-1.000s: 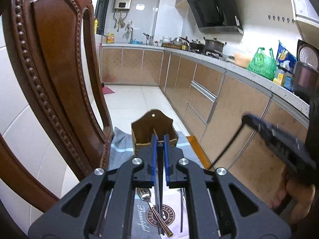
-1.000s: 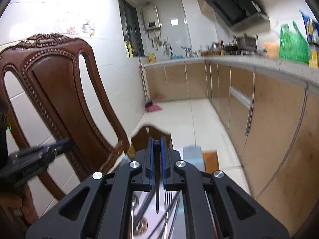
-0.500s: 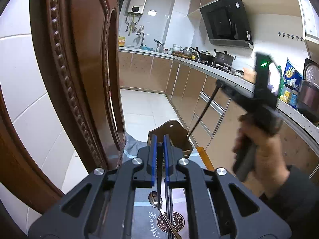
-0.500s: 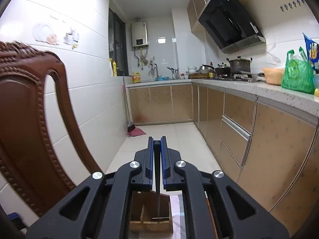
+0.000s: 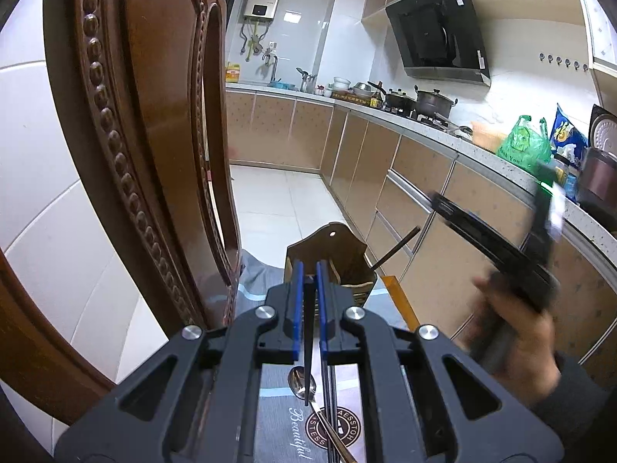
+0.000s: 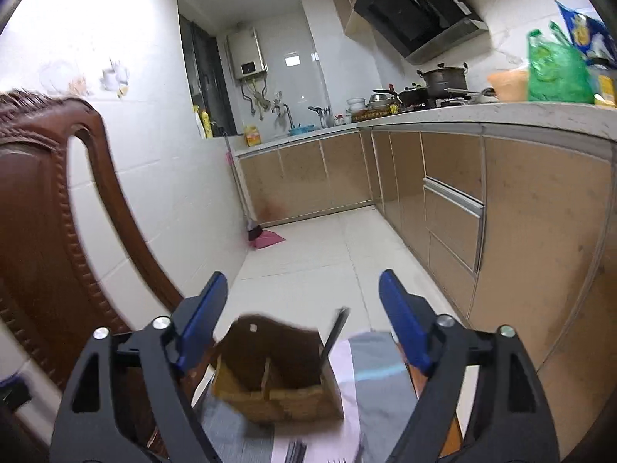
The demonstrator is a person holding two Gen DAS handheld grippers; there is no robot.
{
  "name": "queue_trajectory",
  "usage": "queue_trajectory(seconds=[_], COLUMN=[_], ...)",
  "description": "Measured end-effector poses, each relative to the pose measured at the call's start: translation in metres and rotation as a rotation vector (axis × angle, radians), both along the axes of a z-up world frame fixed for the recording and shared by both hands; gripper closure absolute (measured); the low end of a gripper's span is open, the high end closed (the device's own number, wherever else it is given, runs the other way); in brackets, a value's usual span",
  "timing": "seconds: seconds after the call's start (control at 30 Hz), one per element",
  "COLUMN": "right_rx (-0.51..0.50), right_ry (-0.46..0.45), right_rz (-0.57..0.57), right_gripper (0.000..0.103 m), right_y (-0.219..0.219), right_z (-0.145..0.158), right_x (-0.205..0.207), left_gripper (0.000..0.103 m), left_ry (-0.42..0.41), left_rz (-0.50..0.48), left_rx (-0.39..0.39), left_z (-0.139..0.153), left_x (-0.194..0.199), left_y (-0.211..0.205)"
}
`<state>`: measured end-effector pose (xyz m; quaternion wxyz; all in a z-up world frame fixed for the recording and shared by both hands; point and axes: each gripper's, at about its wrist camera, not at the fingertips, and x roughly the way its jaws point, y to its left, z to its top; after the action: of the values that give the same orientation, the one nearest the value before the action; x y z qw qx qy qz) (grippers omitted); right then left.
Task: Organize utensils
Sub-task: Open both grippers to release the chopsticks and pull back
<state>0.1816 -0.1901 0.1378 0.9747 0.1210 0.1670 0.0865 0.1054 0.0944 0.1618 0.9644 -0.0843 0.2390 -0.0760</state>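
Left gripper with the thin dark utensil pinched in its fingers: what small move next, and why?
Probably ease the left gripper forward and over the brown wooden utensil box. Its fingers are shut on the thin dark utensil, not yet over the box, while the right gripper is opening above the box, nothing between its fingers, with a dark stick already leaning inside.

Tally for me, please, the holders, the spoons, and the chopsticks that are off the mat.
Wooden holder: 1
Spoon: 1
Chopsticks off the mat: 2 (the held chopstick in the left gripper, and the leaning chopstick standing in the holder)
Total: 4
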Motion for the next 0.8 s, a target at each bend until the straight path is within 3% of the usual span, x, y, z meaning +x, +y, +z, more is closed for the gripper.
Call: queue_trajectory(seconds=[0.13,0.3,0.5,0.8], right_rx=[-0.050,-0.180,-0.264,-0.182], right_ry=[0.032,0.102,0.064,0.097], right_rz=[0.016,0.067,0.092,0.073], right_gripper=[0.005,0.004,0.004,0.004], right_y=[-0.015,-0.005,0.007,-0.017], right_z=[-0.025,-0.075,-0.077,-0.071], right_x=[-0.062,-0.114,-0.122,-0.110], left_gripper=[0.096,0.096,0.096,0.096], left_ry=[0.011,0.047,0.059,0.057], left_rz=[-0.003,-0.012,0.004,0.001], left_rx=[-0.006,0.020,0.074,0.141], left_z=[-0.003,-0.011,-0.015,-0.004], left_x=[0.003,0.007,0.006,0.008], left_y=[-0.003,-0.014,-0.030,-0.061])
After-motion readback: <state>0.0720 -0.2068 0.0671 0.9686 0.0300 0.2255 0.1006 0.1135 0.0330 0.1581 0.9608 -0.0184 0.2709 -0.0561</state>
